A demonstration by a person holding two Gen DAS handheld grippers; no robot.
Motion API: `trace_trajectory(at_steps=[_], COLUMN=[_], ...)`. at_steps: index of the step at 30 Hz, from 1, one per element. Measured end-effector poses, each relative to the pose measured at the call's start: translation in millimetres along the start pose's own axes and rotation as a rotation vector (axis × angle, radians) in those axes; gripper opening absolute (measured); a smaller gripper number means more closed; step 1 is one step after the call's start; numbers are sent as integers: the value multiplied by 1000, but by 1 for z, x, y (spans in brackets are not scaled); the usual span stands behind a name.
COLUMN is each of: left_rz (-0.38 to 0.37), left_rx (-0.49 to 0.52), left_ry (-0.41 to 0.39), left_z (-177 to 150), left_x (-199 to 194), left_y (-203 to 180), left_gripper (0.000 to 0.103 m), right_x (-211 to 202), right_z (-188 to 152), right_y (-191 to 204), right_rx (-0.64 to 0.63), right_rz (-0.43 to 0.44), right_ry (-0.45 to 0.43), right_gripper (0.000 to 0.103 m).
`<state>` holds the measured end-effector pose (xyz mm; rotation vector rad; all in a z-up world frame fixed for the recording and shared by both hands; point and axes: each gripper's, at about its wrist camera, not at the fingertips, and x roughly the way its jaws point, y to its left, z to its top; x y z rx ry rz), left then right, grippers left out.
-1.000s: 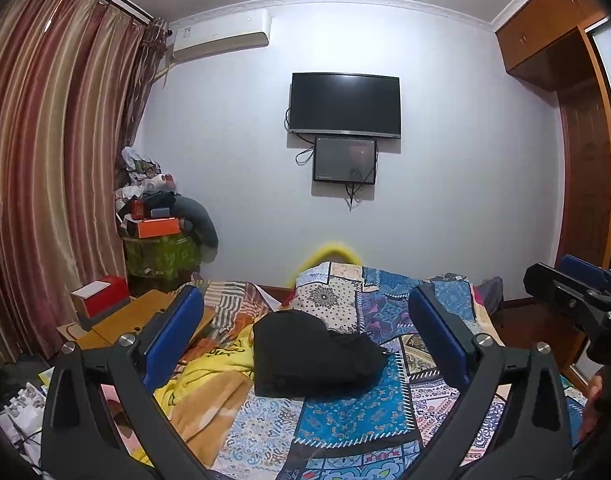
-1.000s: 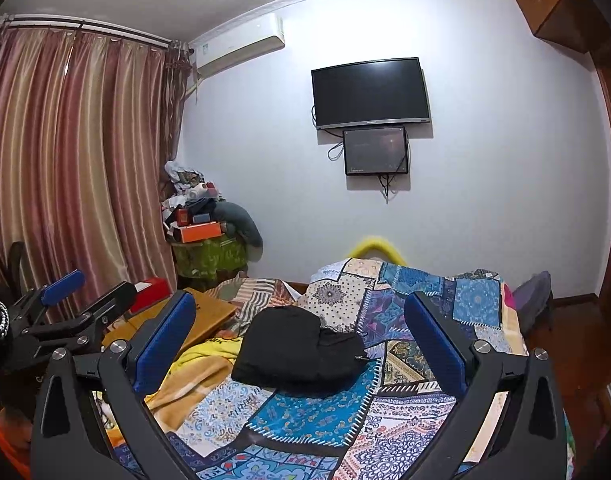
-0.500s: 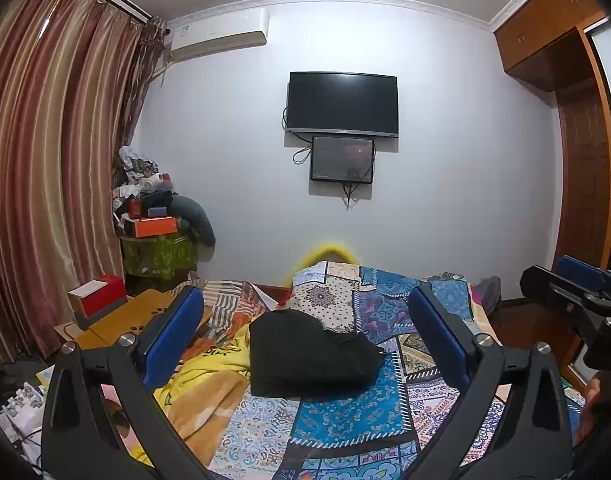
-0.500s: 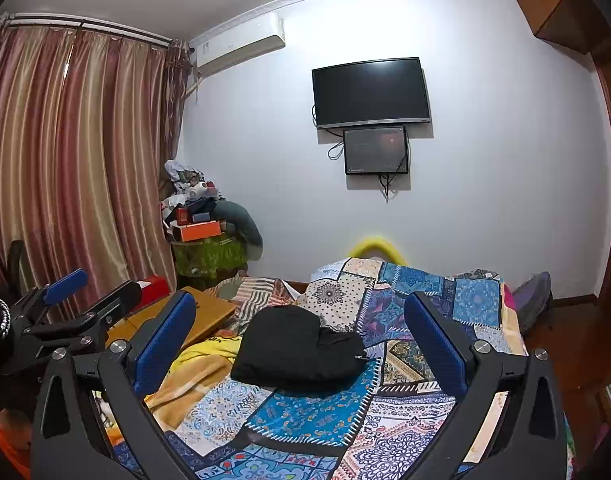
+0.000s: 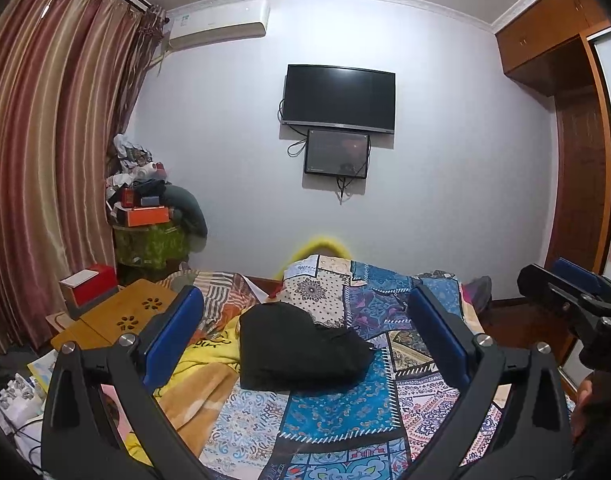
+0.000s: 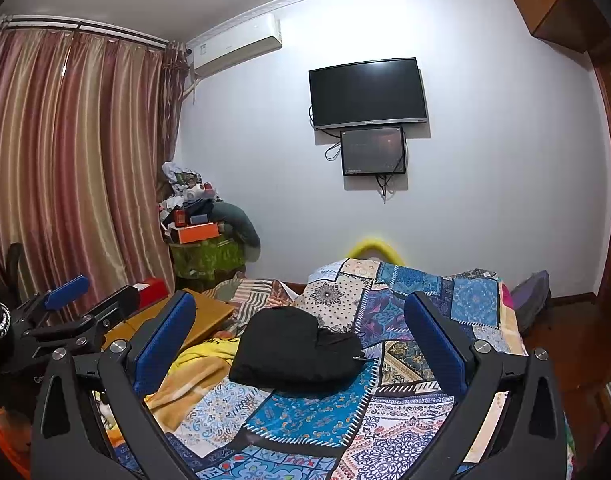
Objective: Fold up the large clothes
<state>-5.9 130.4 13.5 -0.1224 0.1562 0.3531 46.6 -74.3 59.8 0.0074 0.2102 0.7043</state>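
Observation:
A black garment point(image 5: 301, 348) lies bunched in a compact heap on the patchwork bedspread point(image 5: 337, 408), also in the right wrist view point(image 6: 297, 348). My left gripper point(image 5: 305, 340) is open and empty, held above the bed short of the garment. My right gripper point(image 6: 301, 340) is open and empty, also short of it. The right gripper shows at the right edge of the left wrist view point(image 5: 577, 300). The left gripper shows at the left edge of the right wrist view point(image 6: 65, 316).
A yellow blanket point(image 5: 201, 376) lies left of the garment. A wooden lap table point(image 5: 117, 316) with a red box point(image 5: 89, 284) stands at the left. A cluttered pile point(image 5: 145, 208) is by the curtain point(image 5: 45, 160). A wardrobe point(image 5: 581, 184) is at the right.
Both views have drifted slightly; the garment sits a little higher in the frames. Both grippers stay open and empty.

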Motion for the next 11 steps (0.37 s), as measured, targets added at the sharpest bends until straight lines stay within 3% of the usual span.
trace_trajectory(at_steps=[11], left_rz=[-13], left_rx=[-11], left_ry=[16], left_z=[0], left_x=[1], left_y=[3], left_gripper=[103], right_x=[0], right_z=[0], right_y=[0], right_rx=[-3], right_rz=[0], right_ry=[6], right_gripper=[103])
